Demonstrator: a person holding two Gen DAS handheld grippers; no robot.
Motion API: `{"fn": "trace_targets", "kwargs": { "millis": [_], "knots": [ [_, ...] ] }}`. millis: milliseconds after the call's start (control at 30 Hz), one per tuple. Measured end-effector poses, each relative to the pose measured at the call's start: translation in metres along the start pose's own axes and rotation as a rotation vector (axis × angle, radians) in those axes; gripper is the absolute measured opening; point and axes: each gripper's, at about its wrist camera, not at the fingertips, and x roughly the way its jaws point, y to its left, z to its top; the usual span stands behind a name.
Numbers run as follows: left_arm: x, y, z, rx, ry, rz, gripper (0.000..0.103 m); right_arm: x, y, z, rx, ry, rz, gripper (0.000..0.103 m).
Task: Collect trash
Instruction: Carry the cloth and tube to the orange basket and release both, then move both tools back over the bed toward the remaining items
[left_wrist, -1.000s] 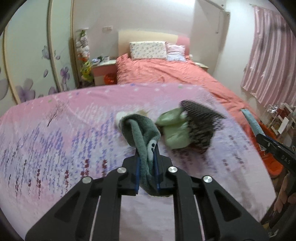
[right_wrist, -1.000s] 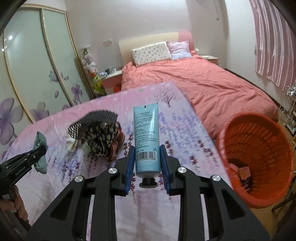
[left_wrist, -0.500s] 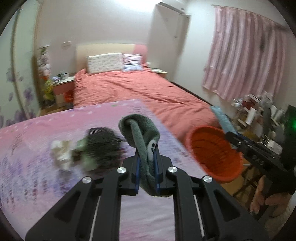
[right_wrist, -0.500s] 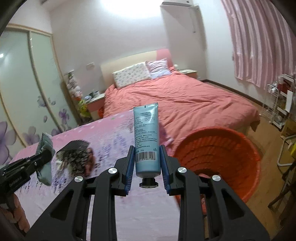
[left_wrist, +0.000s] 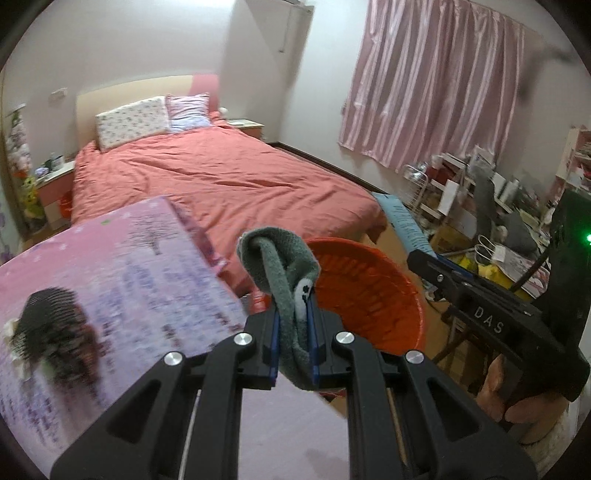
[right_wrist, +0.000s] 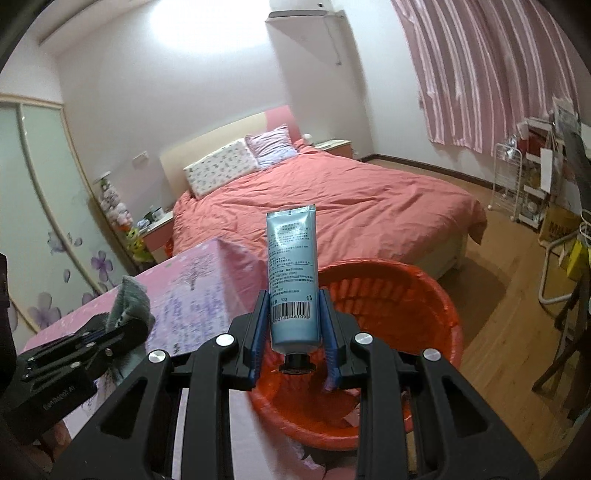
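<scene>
My left gripper (left_wrist: 292, 332) is shut on a grey-green sock (left_wrist: 280, 266), held over the table's right edge just short of the orange basket (left_wrist: 373, 295). My right gripper (right_wrist: 293, 328) is shut on a light blue cream tube (right_wrist: 292, 273), cap down, above the near rim of the orange basket (right_wrist: 391, 295). The left gripper with the sock also shows in the right wrist view (right_wrist: 127, 306). The right gripper and its tube (left_wrist: 400, 219) show at the right of the left wrist view. A dark patterned cloth pile (left_wrist: 51, 332) lies on the table at left.
The table has a pink floral cloth (left_wrist: 122, 266). A bed with a salmon cover (right_wrist: 332, 206) stands behind the basket. Cluttered shelves (left_wrist: 480, 192) and a white rack (right_wrist: 509, 184) line the right wall under pink curtains. Paper scraps lie in the basket's bottom.
Both grippers swung right, away from the table's cloth pile and toward the orange basket, each keeping its item. The basket now sits directly ahead of both.
</scene>
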Motion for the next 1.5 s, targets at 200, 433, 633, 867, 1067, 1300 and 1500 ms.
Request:
{"fn": "trace_targets", "kwargs": {
  "millis": [200, 433, 633, 867, 1067, 1300, 1500],
  "knots": [
    [0.044, -0.022, 0.011, 0.025, 0.037, -0.029, 0.018, 0.02, -0.024, 0.001, 0.069, 0.022, -0.009, 0.028],
    [0.071, -0.01, 0.002, 0.019, 0.081, 0.043, 0.055, 0.041, -0.039, -0.011, 0.103, 0.074, -0.036, 0.045],
    [0.049, 0.023, -0.023, 0.023, 0.072, 0.136, 0.071, 0.037, -0.035, -0.015, 0.079, 0.08, -0.053, 0.056],
    [-0.006, 0.069, -0.059, -0.005, 0.044, 0.229, 0.077, 0.035, 0.01, -0.018, -0.004, 0.103, 0.011, 0.056],
    [-0.067, 0.141, -0.09, -0.122, 0.007, 0.343, 0.078, 0.03, 0.088, -0.031, -0.111, 0.136, 0.133, 0.056],
    [-0.12, 0.235, -0.124, -0.297, 0.0, 0.516, 0.079, 0.034, 0.186, -0.045, -0.208, 0.179, 0.295, 0.05],
    [-0.151, 0.282, -0.143, -0.386, -0.009, 0.574, 0.079, 0.045, 0.254, -0.049, -0.249, 0.201, 0.386, 0.042]
  ]
}}
